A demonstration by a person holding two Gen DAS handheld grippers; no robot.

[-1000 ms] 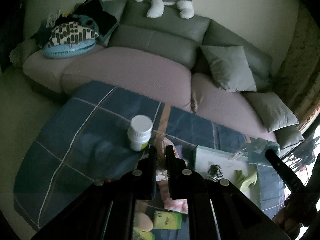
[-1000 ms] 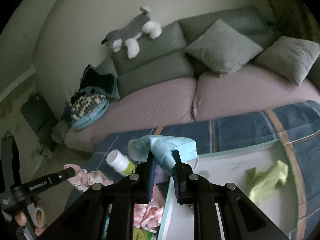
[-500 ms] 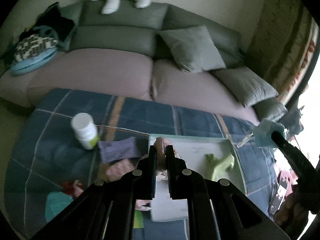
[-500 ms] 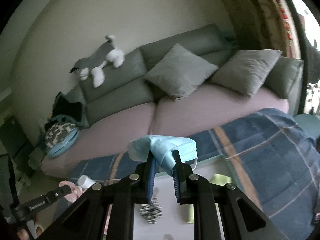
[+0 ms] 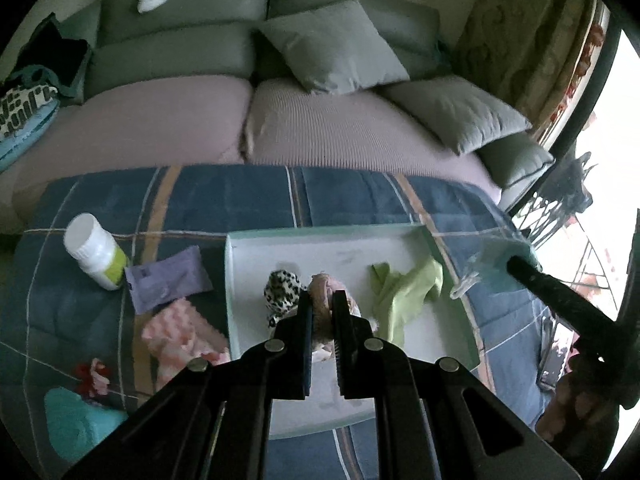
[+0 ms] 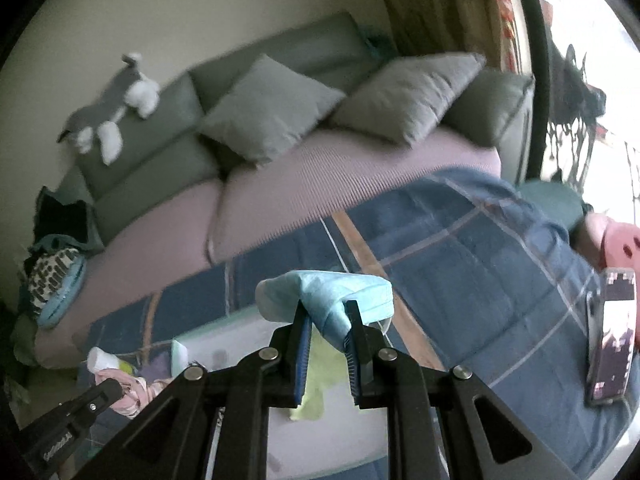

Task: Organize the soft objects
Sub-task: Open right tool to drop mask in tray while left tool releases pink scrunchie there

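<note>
- The left claw (image 5: 322, 312) is clenched on a pinkish cloth bundle (image 5: 322, 294), held over the middle of the white tray (image 5: 452, 308).
- The right claw (image 6: 328, 326) is clamped on a folded light-blue face mask (image 6: 328, 292); in the left wrist view the mask (image 5: 498, 268) hangs just outside the tray's right rim, an ear loop trailing toward that rim.
- Inside the tray lie a leopard-print piece (image 5: 282, 290), left of the held bundle, and a crumpled green cloth (image 5: 404, 288), right of it. The tray floor toward the far wall is bare.
- The tray sits on a table covered by a blue plaid cloth (image 5: 224, 196).
- Left of the tray's rim, on the cloth: a purple packet (image 5: 168, 278), with a pink ruffled cloth (image 5: 180, 330) nearer the camera, its edge touching the tray wall.
- A white bottle with a green label (image 5: 94, 252) lies tilted just beside the purple packet.
- Near the cloth's near-left edge sit a small red-and-pink item (image 5: 92, 374) and a teal object (image 5: 76, 420).
- In the right wrist view a phone (image 6: 610, 336) lies on the cloth, well apart from the tray.
- Beyond the table's far edge runs a sofa (image 5: 160, 120) with grey cushions (image 5: 332, 48); a grey-and-white plush dog (image 6: 112, 110) lies on its backrest.
</note>
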